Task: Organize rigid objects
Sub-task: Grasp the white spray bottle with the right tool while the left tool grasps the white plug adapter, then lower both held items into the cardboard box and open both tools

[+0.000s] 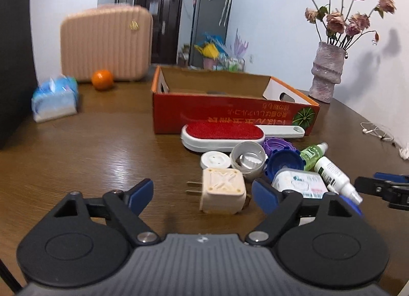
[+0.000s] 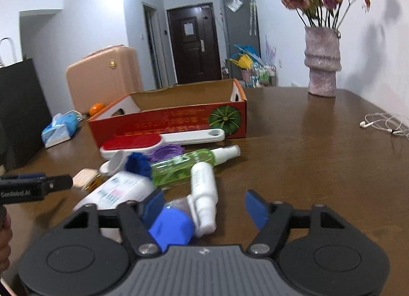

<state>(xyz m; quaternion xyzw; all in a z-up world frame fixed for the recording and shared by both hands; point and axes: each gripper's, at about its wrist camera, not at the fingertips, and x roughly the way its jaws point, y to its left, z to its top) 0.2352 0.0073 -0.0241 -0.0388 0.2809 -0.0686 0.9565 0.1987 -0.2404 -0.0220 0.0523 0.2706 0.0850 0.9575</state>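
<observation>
Cardboard box (image 1: 230, 114) interior mostly hidden; both grippers (image 1: 203, 192) (image 2: 204, 205) gape wide, holding nothing

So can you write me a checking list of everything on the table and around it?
Surface: brown wooden table, glossy.
Job's things: open cardboard box; lint brush, beige plug, green spray bottle, white bottle piled before it.
Clutter: tissue pack, orange, pink case, vase.
Grippers: left gripper open around plug; right gripper open over white bottle.
Cables: white earphones.
Surroundings: dark door.
</observation>
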